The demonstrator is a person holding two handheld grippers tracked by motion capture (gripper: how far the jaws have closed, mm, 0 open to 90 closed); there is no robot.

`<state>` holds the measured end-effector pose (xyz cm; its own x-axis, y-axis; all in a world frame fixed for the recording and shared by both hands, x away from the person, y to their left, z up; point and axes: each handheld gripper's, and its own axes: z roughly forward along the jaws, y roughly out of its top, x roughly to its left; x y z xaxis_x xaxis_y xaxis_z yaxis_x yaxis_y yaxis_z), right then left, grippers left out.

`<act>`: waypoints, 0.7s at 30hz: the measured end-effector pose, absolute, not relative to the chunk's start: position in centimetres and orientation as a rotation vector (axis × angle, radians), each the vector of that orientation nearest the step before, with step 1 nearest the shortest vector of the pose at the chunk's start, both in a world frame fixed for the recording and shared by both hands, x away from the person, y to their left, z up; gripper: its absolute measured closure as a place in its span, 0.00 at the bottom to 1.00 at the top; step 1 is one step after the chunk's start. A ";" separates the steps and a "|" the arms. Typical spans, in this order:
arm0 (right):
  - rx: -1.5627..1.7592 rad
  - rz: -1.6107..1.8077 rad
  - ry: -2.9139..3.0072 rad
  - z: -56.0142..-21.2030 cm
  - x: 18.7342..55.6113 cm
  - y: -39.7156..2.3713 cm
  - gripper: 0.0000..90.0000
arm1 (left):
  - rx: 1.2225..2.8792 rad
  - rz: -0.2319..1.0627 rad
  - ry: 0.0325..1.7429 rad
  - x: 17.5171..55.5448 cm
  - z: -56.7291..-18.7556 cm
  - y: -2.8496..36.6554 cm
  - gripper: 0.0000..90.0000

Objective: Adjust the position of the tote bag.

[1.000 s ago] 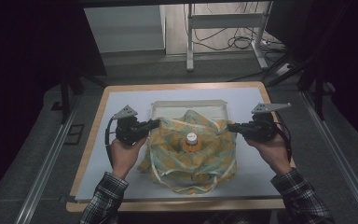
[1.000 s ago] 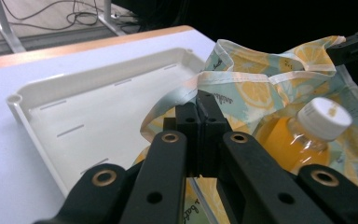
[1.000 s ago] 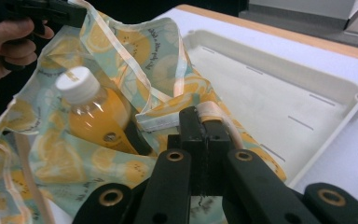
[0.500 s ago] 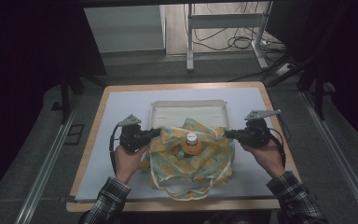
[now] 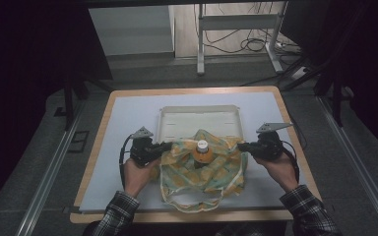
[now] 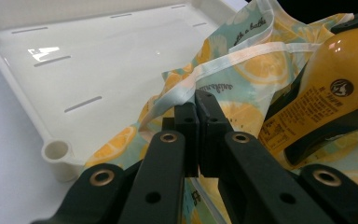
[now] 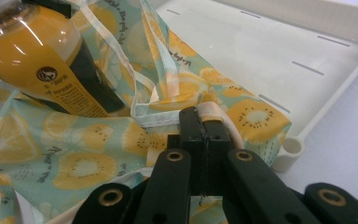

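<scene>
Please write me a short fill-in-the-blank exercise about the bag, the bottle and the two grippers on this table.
1. The bottle stands upright inside the fruit-print bag, and its cap is ____ in colour.
2. The left gripper is ____ on the bag's edge.
3. The right gripper grips the bag on the side ____ the left gripper.
4. Behind the bag lies a shallow white ____.

Missing words: white; shut; opposite; tray
</scene>
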<state>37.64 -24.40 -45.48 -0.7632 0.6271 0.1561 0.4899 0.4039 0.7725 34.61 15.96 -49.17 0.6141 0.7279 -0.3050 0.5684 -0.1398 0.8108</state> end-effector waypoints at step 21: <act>0.998 1.342 2.510 -45.1 36.4 -25.1 0.82 | 1.775 0.151 1.001 32.8 -48.7 16.5 0.62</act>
<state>36.36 -25.15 -45.08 -0.7740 0.6043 0.1889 0.4926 0.3874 0.7793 32.80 16.48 -48.66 0.6429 0.6849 -0.3428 0.5535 -0.1061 0.8261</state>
